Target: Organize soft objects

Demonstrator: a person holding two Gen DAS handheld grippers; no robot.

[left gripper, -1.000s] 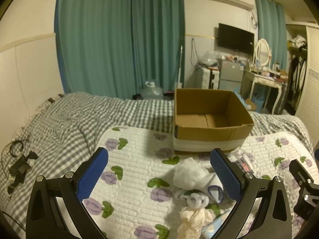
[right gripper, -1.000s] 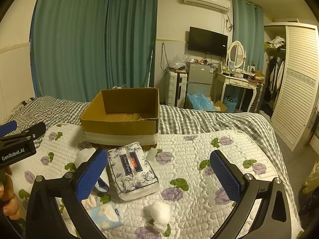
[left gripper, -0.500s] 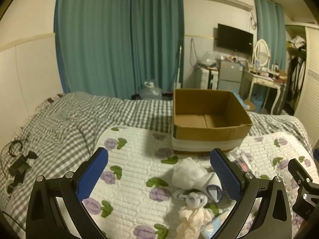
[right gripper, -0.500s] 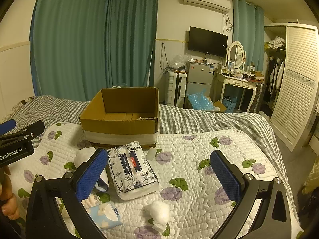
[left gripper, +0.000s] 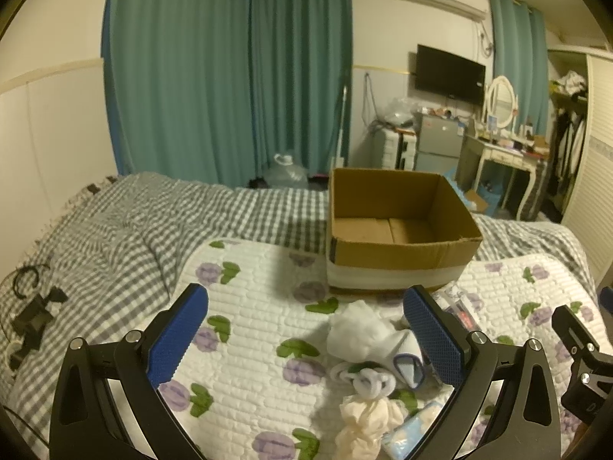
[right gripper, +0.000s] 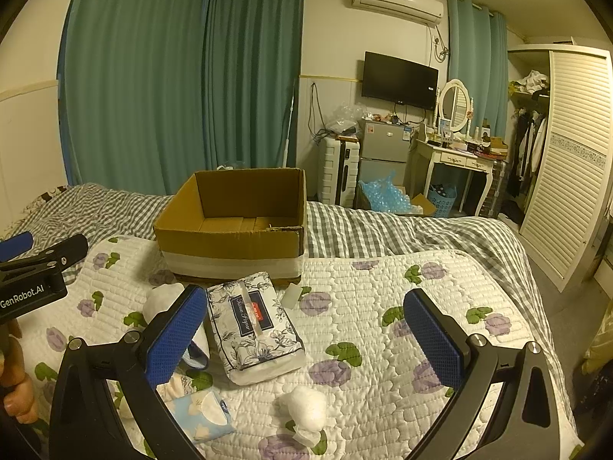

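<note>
An open, empty cardboard box [left gripper: 398, 237] [right gripper: 233, 230] stands on the bed behind a floral quilt [left gripper: 260, 306] [right gripper: 383, 306]. In front of it lie soft items: a white sock bundle [left gripper: 364, 333], a small white sock knot [left gripper: 367, 381], a cream cloth [left gripper: 364, 425], a floral tissue pack [right gripper: 254, 326], a light blue tissue packet [right gripper: 203, 414] and a white ball of cloth [right gripper: 306, 406]. My left gripper [left gripper: 304, 339] is open and empty above the quilt, left of the socks. My right gripper [right gripper: 302, 339] is open and empty over the tissue pack.
A grey checked duvet [left gripper: 115, 230] covers the bed. Black cables and a charger [left gripper: 30, 314] lie at its left edge. Teal curtains [left gripper: 230, 76], a small fridge [right gripper: 383, 153], a dressing table [right gripper: 459, 161] and a louvred wardrobe [right gripper: 571, 172] stand beyond the bed.
Both grippers have shifted only slightly; the box and items sit a little differently in view. Nothing was taken hold of or let go.
</note>
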